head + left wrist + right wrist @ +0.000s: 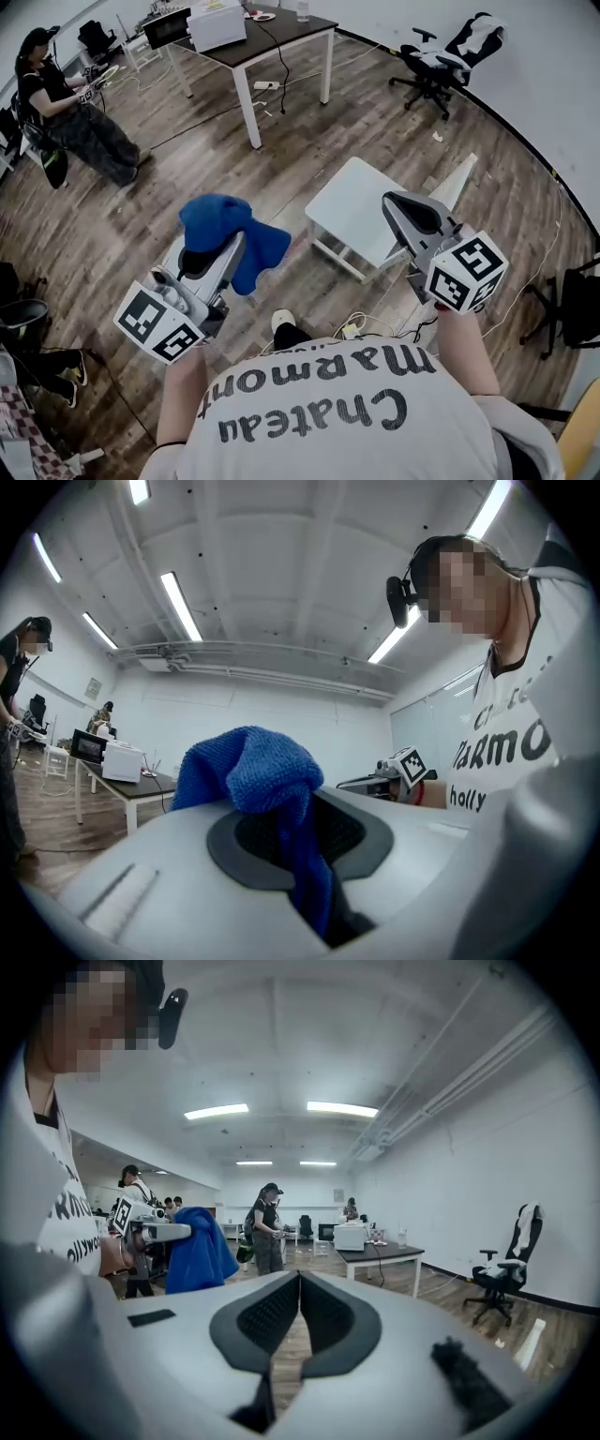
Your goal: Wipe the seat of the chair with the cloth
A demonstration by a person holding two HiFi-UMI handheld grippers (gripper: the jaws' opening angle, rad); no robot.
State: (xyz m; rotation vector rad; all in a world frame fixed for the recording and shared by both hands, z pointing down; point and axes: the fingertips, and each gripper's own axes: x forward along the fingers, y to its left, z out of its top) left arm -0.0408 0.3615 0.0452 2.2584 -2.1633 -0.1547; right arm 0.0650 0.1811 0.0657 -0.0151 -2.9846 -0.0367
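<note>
The cloth is clamped in the left tongs, bunched above them. The chair lies forward and to their right, its seat under the right tongs — closed on nothing — so a rightward, downward carry is judged necessary.

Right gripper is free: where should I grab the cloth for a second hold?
Probably the loose flap of the blue cloth, which droops off the left gripper on the side facing the right gripper. Come in from the right and open the jaws first, since they are shut now. The rest is bunched over the left jaws.
</note>
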